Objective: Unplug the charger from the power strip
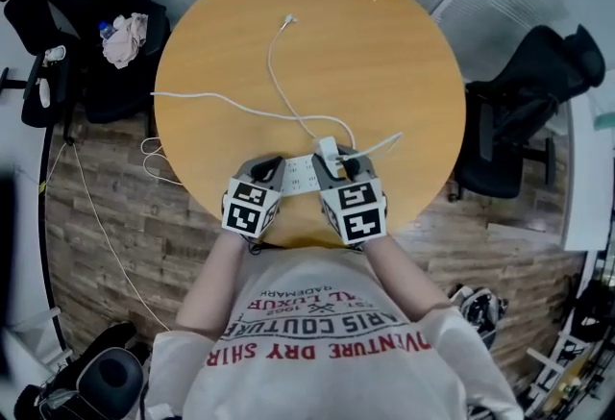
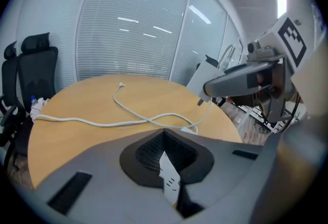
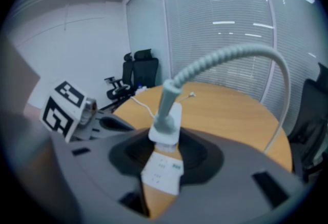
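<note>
Two-jaw left gripper [image 2: 165, 161]: clamped on strip [image 2: 170, 184], lower centre.
Right gripper [image 3: 165, 146]: gripping charger [image 3: 168, 115], just clear of strip.
Cable [image 1: 274, 72]: across table [image 1: 384, 53].

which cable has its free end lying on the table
The thin white cable, its connector lying far out on the table; the thicker cord runs off the left edge.
</note>
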Motion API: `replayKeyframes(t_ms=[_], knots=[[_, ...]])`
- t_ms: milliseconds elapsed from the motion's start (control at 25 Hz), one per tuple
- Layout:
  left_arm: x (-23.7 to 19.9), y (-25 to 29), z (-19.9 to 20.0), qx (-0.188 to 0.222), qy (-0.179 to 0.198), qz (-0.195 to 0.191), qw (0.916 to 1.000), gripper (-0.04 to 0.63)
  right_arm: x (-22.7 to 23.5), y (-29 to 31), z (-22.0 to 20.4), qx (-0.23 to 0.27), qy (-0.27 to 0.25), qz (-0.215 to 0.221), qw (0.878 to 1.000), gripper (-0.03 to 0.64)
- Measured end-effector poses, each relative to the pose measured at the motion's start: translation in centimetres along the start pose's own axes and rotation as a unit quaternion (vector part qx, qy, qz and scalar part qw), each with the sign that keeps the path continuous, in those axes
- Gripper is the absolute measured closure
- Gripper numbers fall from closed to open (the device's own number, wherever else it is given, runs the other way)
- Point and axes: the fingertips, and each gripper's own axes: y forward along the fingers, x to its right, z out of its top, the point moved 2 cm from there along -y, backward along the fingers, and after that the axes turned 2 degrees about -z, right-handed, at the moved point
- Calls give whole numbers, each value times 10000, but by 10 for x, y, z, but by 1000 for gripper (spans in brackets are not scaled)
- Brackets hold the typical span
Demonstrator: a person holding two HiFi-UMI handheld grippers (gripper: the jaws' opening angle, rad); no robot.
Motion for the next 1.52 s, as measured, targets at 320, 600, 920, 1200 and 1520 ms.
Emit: replayKeyframes(t_ms=[320,600,920,1200,1520], knots=[[0,-64,88,1176,550,264,9912,563,-3,-35,49,709,-290,231,9968,456],[21,-139,164,2351,947,450,9663,563,-13,-83,107,1827,-447,387,9814,457],[38,-192,204,3227,1091,532,9387,563,-12,-104,130,2342,-448,451,9701,462],[30,-192,201,3236,974,644,9390,563,-13,-105,127,2354,-364,504,9699,462],[39,-186,199,3114,1070,588,9424,563,-14,-109,128,2409,-391,505,9685,462]])
